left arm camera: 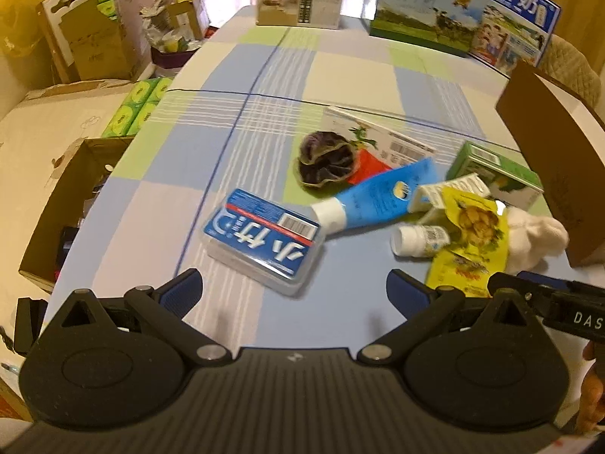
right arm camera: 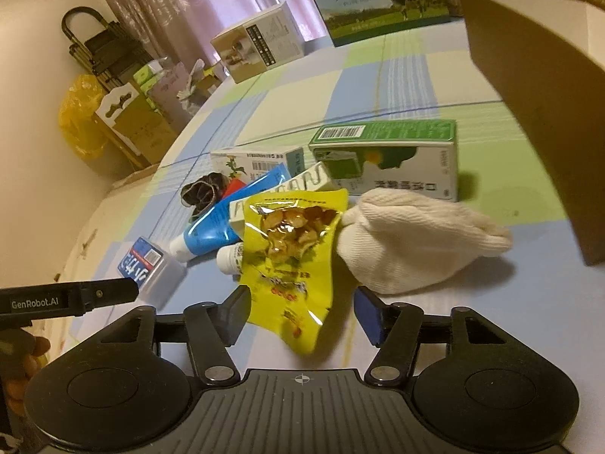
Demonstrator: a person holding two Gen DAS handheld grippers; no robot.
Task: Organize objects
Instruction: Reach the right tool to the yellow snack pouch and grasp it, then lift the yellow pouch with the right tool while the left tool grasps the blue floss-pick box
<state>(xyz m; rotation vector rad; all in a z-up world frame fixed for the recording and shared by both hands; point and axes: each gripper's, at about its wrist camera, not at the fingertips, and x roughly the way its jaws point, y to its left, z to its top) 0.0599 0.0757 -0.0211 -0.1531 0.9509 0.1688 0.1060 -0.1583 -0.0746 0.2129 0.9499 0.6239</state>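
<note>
The right gripper (right arm camera: pixel 300 316) has its fingers parted around the near end of the yellow snack packet (right arm camera: pixel 291 249), not yet pinching, presumably to lift it from the counter (right arm camera: pixel 416 75) clutter, with the brown box (right arm camera: pixel 537 106) at two o'clock, while the left gripper (left arm camera: pixel 295 291) hovers open, empty.

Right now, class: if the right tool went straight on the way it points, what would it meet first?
Most likely the yellow snack bag. Its lower end already lies between the right tool's open fingers, which are not pressing on it. The white sock sits just to the right, off that line.
</note>
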